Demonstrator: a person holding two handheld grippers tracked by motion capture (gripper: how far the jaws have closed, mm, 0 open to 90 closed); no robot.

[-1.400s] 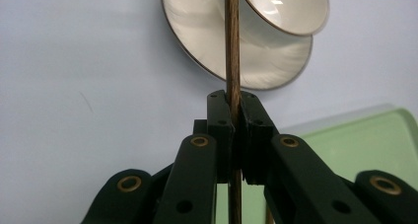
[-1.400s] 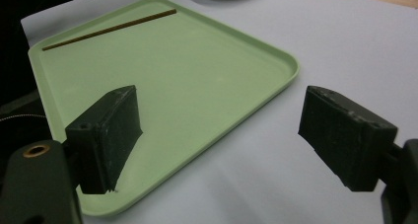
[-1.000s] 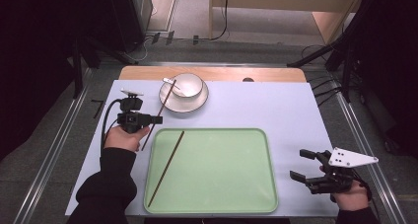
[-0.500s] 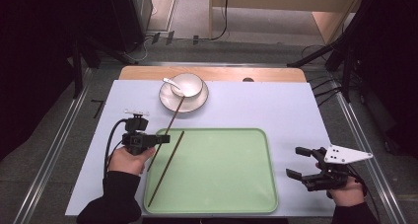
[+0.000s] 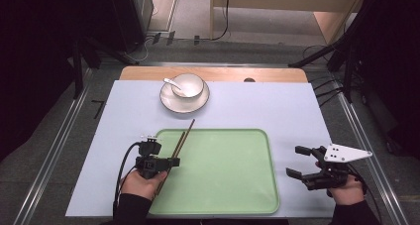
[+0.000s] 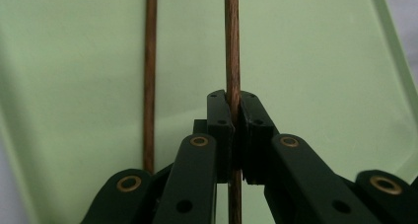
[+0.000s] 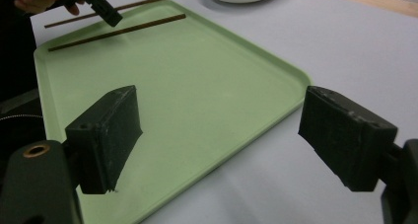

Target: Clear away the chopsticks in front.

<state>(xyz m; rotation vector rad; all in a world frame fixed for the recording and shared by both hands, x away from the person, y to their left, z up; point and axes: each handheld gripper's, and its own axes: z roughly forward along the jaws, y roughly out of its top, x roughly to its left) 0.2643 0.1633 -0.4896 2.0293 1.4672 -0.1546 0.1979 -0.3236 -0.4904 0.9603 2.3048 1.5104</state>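
Note:
My left gripper (image 5: 173,161) is over the left edge of the green tray (image 5: 233,185), shut on a brown chopstick (image 5: 190,124) whose far end reaches past the tray's far rim. In the left gripper view the jaws (image 6: 232,98) pinch that chopstick (image 6: 231,46), and a second chopstick (image 6: 150,61) lies beside it on the tray (image 6: 320,61). My right gripper (image 5: 293,160) sits at the tray's right edge, open and holding nothing. Its wide-apart jaws (image 7: 222,130) frame the tray (image 7: 197,86) and both chopsticks (image 7: 118,30).
A white bowl with a spoon (image 5: 184,87) stands on a saucer beyond the tray, on the pale blue mat (image 5: 267,106). A wooden strip (image 5: 277,74) borders the far table edge. Metal rails run along both sides.
My left gripper has carried the chopstick from beside the saucer toward the person and onto the tray's left edge, next to the other chopstick. My right gripper has barely shifted.

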